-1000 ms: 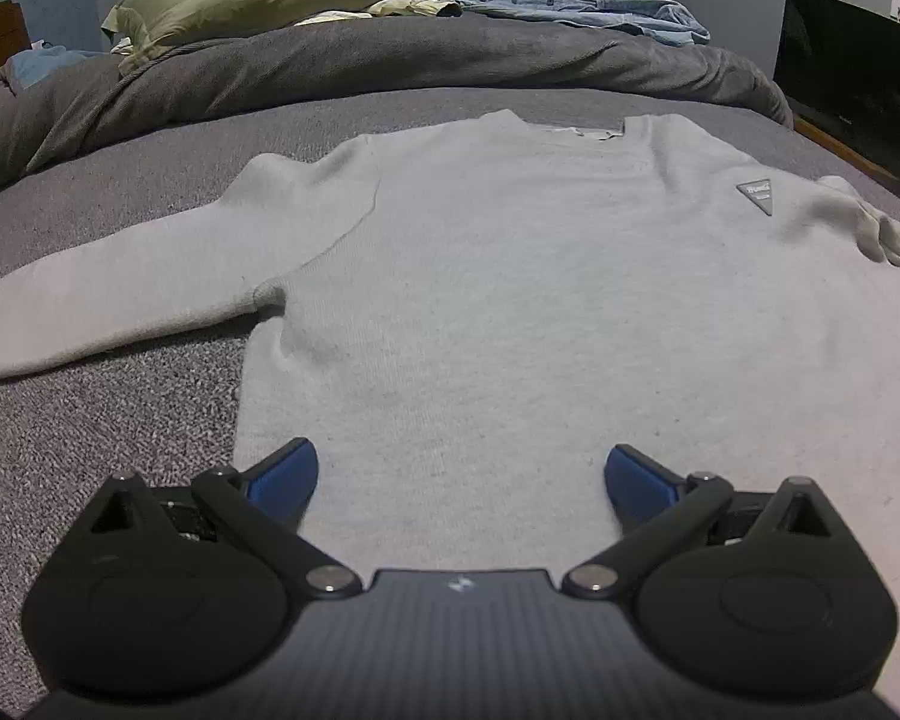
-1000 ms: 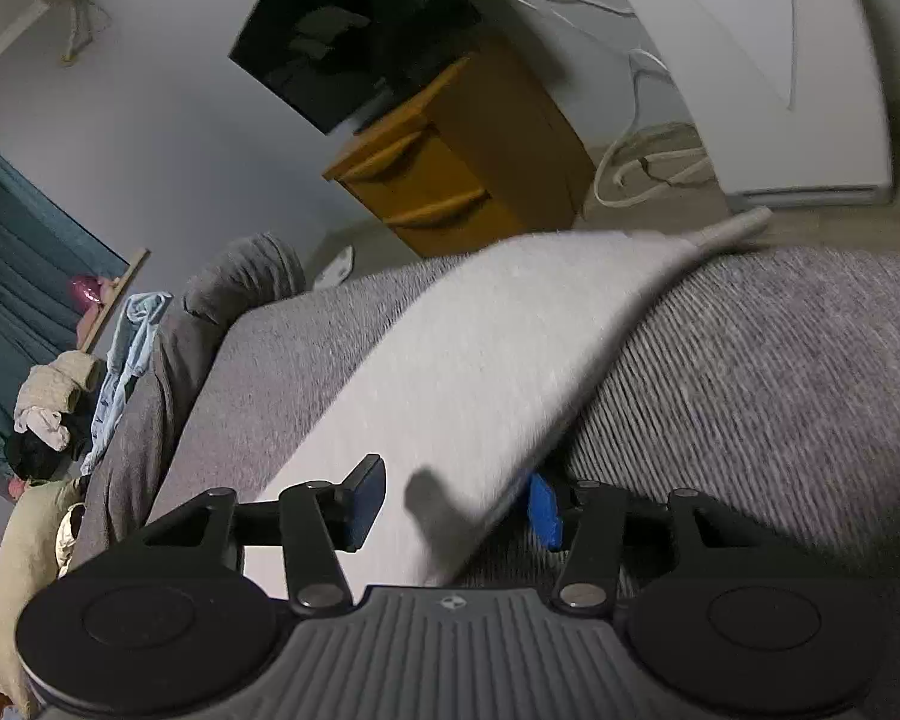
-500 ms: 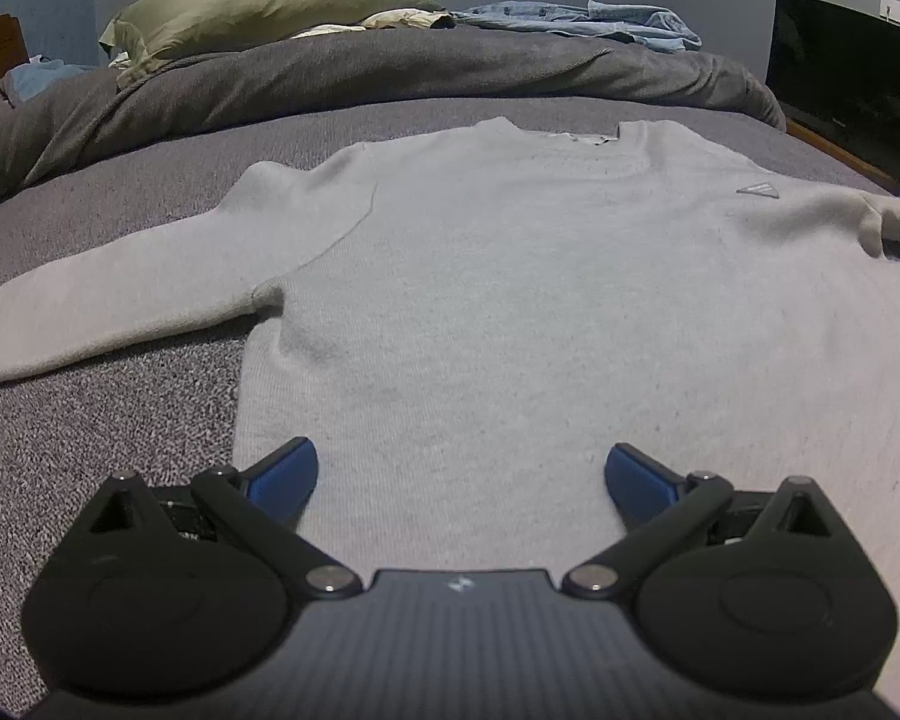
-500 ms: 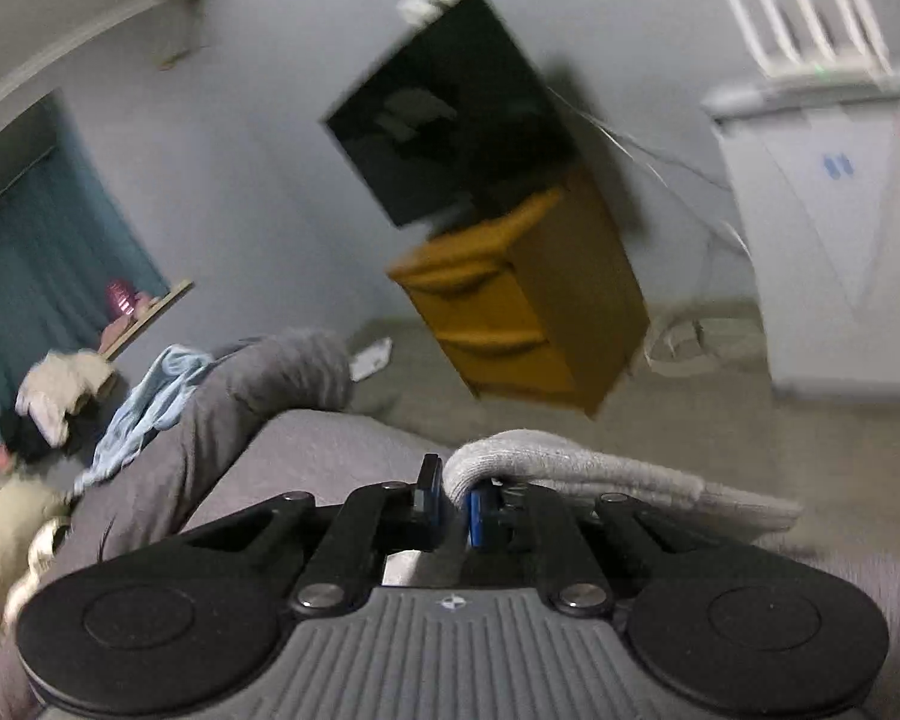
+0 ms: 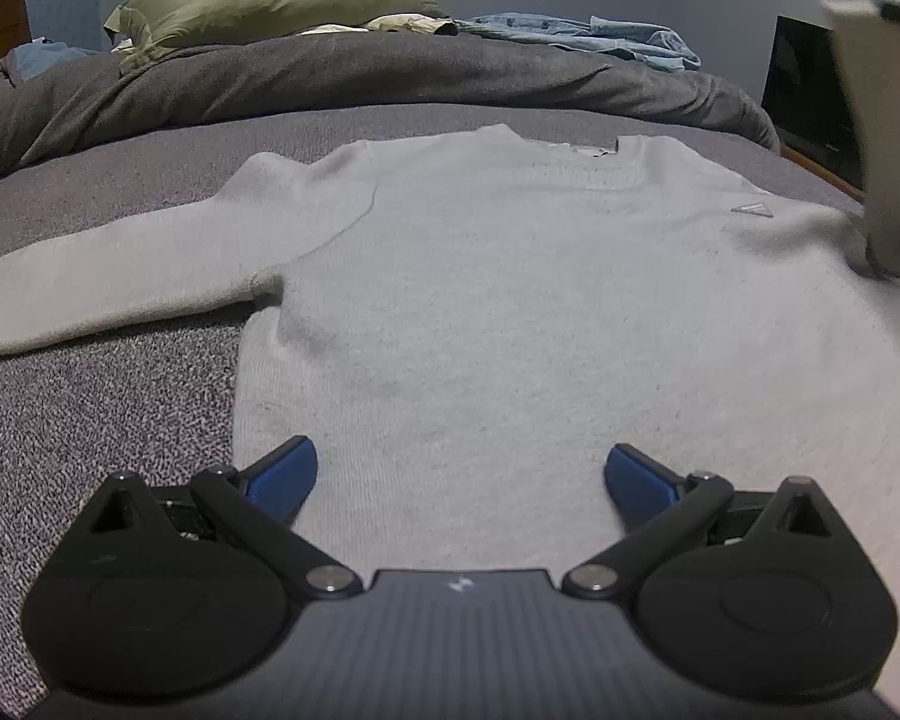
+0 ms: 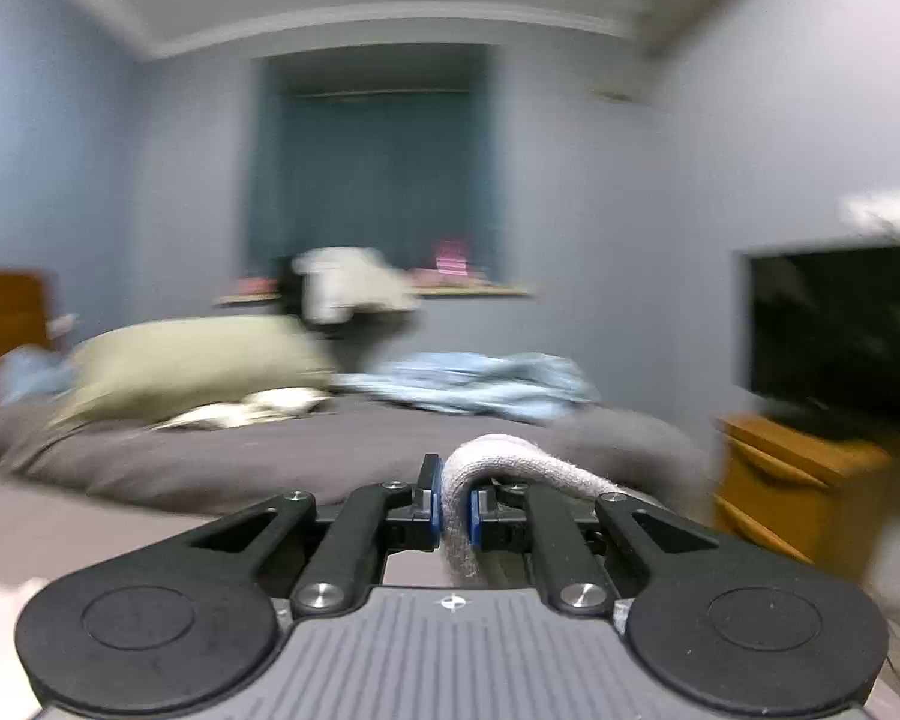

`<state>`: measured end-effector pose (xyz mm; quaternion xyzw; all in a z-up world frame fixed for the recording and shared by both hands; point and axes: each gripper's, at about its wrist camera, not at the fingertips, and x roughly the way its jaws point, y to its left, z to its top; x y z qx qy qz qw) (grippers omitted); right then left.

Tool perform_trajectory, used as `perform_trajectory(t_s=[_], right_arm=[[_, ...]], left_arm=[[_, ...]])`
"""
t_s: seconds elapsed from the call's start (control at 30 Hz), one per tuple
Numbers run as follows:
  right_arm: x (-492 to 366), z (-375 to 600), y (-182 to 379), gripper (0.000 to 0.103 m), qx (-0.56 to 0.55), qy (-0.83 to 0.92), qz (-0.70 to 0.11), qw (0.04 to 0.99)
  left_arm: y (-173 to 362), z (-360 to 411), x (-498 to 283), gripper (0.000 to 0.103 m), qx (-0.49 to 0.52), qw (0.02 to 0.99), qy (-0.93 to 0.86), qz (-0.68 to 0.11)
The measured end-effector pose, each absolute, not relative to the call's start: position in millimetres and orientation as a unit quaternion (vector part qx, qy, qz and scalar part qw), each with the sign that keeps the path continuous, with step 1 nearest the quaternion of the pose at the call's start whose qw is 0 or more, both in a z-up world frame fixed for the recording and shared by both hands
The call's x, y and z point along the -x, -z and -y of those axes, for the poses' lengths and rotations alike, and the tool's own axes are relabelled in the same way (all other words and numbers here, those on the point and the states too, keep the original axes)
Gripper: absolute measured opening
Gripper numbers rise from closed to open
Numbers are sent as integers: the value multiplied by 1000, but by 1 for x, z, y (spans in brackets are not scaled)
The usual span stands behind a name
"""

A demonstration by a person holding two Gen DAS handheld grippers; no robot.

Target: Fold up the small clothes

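Lifting the sleeve (image 6: 510, 459) clamped in the right gripper (image 6: 452, 510); next, carry it across the sweater (image 5: 540, 312); left gripper (image 5: 459, 480) gapes wide, empty.

Sweater sleeve (image 6: 498, 462) in right tool (image 6: 455, 507)

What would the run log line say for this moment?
right tongs: shut on sweater sleeve, lifted | left tongs: open over sweater hem | sweater body: flat on bed
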<state>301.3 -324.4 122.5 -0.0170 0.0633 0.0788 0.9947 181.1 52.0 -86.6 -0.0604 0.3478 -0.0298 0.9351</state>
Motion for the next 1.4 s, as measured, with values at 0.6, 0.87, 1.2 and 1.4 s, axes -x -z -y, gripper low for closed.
perform_trajectory(t_s=[0.6, 0.87, 1.2, 1.4], right_arm=[[-251, 162, 24, 64, 10, -331, -350, 876], [-256, 245, 0, 77, -137, -247, -391, 876], [-229, 316, -13, 77, -201, -74, -332, 919], [-217, 301, -11, 77, -167, -92, -336, 922]], left_arm=[[16, -57, -183, 103, 56, 948, 97, -299], [6, 14, -203, 100, 8, 940, 156, -303], [11, 137, -268, 2, -109, 931, 174, -303], [-7, 72, -239, 2, -22, 972, 82, -219]])
